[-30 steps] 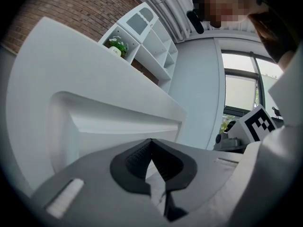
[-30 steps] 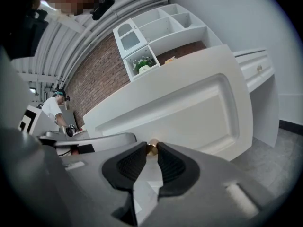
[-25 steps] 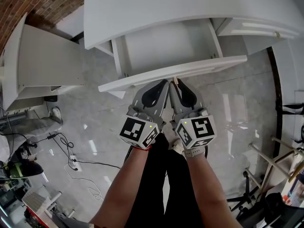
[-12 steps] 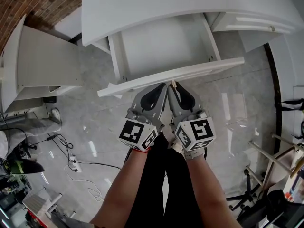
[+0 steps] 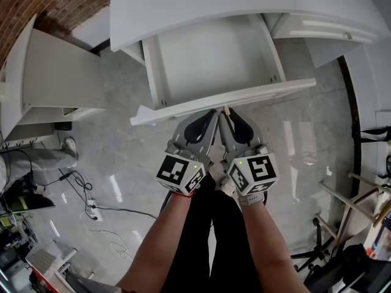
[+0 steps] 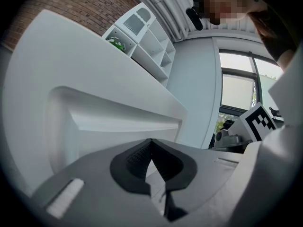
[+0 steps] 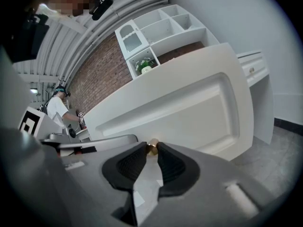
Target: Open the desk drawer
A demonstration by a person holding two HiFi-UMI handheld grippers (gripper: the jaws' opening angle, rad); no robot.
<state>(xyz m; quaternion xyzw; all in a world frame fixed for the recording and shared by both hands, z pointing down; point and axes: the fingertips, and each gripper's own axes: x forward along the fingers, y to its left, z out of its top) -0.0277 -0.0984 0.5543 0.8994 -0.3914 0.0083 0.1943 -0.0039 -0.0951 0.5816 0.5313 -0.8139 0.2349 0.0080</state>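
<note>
Here, the right gripper (image 5: 225, 113) pinches the white drawer's (image 5: 244, 96) round brass knob (image 7: 152, 146); left gripper (image 6: 151, 144) fingers touch.

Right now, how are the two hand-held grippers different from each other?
The right hand-held gripper is shut on the small brass knob of the white drawer front; the left hand-held gripper is shut on nothing. The right one faces the knob; the left one faces bare white panel beside it. Both are grey and black, side by side at the drawer.
</note>
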